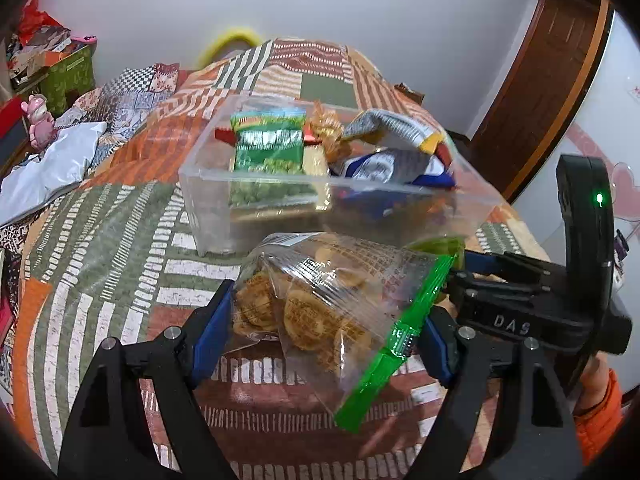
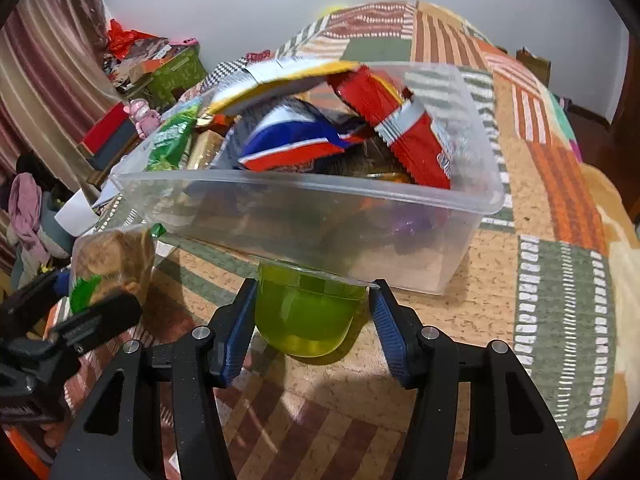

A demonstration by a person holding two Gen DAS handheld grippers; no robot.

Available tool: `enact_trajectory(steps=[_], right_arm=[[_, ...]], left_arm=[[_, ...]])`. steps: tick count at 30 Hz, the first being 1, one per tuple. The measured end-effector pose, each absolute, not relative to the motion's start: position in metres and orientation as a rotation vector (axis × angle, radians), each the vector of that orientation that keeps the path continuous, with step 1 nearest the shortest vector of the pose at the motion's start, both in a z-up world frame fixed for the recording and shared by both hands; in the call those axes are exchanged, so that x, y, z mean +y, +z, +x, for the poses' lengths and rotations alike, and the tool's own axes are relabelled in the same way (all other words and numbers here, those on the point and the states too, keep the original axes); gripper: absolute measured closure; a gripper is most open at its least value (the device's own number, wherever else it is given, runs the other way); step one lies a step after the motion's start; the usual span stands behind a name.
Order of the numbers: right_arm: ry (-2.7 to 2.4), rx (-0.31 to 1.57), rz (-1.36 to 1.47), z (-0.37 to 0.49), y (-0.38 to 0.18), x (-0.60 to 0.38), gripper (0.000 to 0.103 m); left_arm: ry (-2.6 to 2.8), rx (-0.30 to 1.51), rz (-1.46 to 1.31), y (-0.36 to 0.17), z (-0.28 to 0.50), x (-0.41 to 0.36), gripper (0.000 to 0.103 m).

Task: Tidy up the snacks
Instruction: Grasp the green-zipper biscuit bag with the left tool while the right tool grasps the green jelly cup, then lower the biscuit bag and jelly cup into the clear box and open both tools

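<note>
While most of the snacks are already sitting in the clear plastic bin (image 1: 256, 184) on the patchwork cloth (image 1: 100, 248), two items are remaining outside it. Inside the bin a green pea packet (image 1: 268, 148), a blue-and-white packet (image 1: 384, 168) and a red packet (image 2: 396, 120) are lying piled together, along with a few smaller wrappers that are hard to tell apart.

The left gripper (image 1: 324, 332) is carrying a clear bag of round biscuits (image 1: 320, 304) with a green sealed edge; its blue pads are pressing against the bag on both sides, and the bag is hanging in front of the bin, clear of the cloth, not yet over the rim.

The right gripper (image 2: 312, 328) is standing around a green jelly cup (image 2: 306, 312) that is resting on the cloth just beside the bin's near wall. Its left pad is touching the cup, but the right pad is standing slightly apart under the cup's rim, so the fingers are bracketing the cup rather than pinching it.

By this reading the sorting is nearing its end: the biscuit bag is waiting to be dropped in, and the jelly cup is waiting to be gripped, lifted and placed.
</note>
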State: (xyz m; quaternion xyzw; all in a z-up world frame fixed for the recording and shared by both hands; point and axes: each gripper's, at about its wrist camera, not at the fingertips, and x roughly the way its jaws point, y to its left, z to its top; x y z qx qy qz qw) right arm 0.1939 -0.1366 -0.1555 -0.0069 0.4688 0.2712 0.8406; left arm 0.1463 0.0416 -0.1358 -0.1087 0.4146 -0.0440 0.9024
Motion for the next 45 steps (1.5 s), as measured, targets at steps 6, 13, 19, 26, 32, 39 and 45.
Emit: enact_trajectory(steps=[6,13,19,26,32,39,45], right_arm=[[0.584,0.933,-0.031,0.178,-0.137,-0.143,0.051],[0.576,0.849,0.004,0.174,-0.105,-0.157,0.051],[0.544,0.778,0.003,0.185,-0.085,-0.164,0.051],[0.503,0.763,0.002,0.212,-0.088,-0.162,0.05],[0.485,0.771,-0.009,0.229,-0.099,-0.154,0.05],[0.489,0.802,-0.007,0.24,-0.115,-0.15,0.057],[0.497,0.812,-0.025,0.24,-0.116,-0.15,0.057]], left_arm=[[-0.097,0.802,-0.222,-0.112,0.145,0.041,0.023],[-0.101,0.733,-0.202,-0.082,0.153,0.038,0.023],[-0.097,0.703,-0.204,-0.067,0.17,0.037,0.023],[-0.05,0.684,-0.167,-0.067,0.201,0.036,0.023],[0.013,0.704,-0.143,-0.084,0.228,0.038,0.023],[-0.011,0.753,-0.153,-0.103,0.249,0.036,0.022],[-0.04,0.752,-0.08,-0.11,0.249,0.021,0.02]])
